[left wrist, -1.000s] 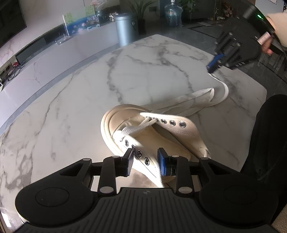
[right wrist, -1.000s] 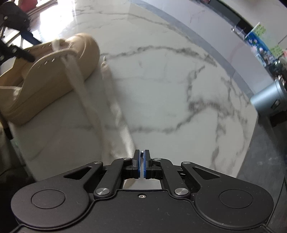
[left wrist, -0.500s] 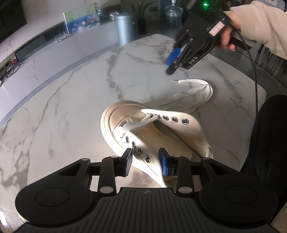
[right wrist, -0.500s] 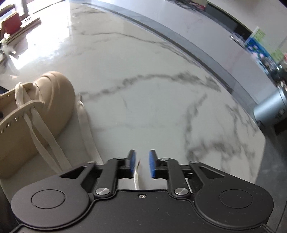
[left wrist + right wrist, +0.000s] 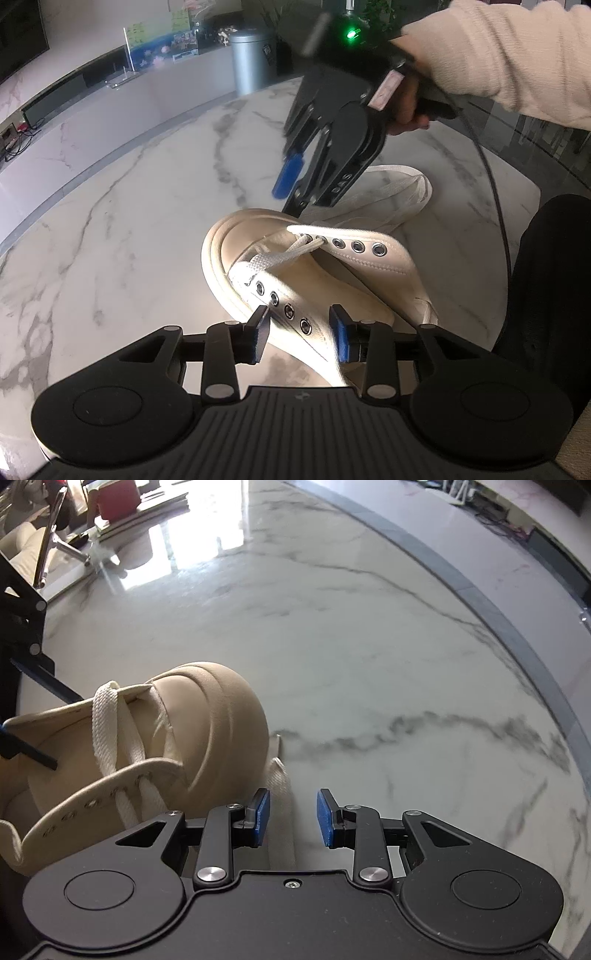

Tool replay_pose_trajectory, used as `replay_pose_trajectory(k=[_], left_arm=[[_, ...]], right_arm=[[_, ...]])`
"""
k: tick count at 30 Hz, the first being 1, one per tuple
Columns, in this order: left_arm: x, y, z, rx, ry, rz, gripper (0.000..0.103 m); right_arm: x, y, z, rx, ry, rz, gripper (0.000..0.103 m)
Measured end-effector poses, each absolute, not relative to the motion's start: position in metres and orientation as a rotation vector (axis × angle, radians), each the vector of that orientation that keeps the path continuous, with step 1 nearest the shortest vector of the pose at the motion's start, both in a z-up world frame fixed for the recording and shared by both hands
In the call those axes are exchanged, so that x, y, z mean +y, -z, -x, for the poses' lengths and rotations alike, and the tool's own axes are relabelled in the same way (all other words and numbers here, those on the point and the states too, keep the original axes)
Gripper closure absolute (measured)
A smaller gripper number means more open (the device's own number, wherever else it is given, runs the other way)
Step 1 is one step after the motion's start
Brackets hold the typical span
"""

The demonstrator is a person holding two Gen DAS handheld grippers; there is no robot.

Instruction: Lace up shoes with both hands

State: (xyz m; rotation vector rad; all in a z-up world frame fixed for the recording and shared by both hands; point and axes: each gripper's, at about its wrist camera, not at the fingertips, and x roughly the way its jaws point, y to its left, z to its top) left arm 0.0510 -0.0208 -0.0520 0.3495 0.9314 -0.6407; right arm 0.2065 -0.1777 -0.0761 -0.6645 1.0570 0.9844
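A cream canvas shoe [image 5: 317, 280] lies on the marble table [image 5: 129, 229], toe pointing away, its white lace [image 5: 273, 258] threaded through the lowest eyelets. The loose lace [image 5: 410, 192] trails on the table beyond the shoe. My left gripper [image 5: 299, 332] is open, its fingers on either side of the near eyelet flap. My right gripper [image 5: 291, 184] hangs open and empty just above the toe. In the right wrist view the right gripper [image 5: 291, 818] is open over the trailing lace [image 5: 280, 775], beside the shoe's toe [image 5: 218, 720].
A grey metal bin [image 5: 251, 62] and a low counter [image 5: 110, 92] stand beyond the table's far edge. A dark clothed leg [image 5: 546, 288] is at the right. The table's curved dark rim [image 5: 517, 638] runs along the right wrist view.
My right gripper let go of the lace end, opened, and moved from the far right in to just above the shoe's toe. The lace dropped slack onto the table. The left gripper stayed put.
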Motion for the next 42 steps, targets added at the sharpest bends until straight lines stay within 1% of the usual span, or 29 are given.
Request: replay_pose_trajectory(k=[8, 13, 15, 22, 28, 42], left_arm=[[-0.021, 0.053, -0.052, 0.931, 0.650, -0.350, 0.068], [-0.021, 0.055, -0.054, 0.934, 0.646, -0.349, 0.067], [-0.021, 0.055, -0.053, 0.934, 0.645, -0.351, 0.066], [-0.022, 0.053, -0.052, 0.932, 0.635, -0.365, 0.066], [-0.023, 0.048, -0.046, 0.919, 0.626, -0.382, 0.066], [-0.022, 0.027, -0.027, 0.904, 0.603, -0.367, 0.066]], right_arm=[[-0.158, 0.090, -0.211, 1.072, -1.056, 0.696, 0.078], [-0.158, 0.093, -0.215, 1.088, -1.067, 0.648, 0.087], [-0.158, 0.093, -0.217, 1.115, -1.071, 0.624, 0.102], [-0.161, 0.085, -0.204, 1.064, -1.033, 0.695, 0.103], [-0.192, 0.045, -0.201, 0.994, -0.920, 0.699, 0.103], [-0.264, -0.084, -0.165, 0.781, -0.610, 0.770, 0.103]])
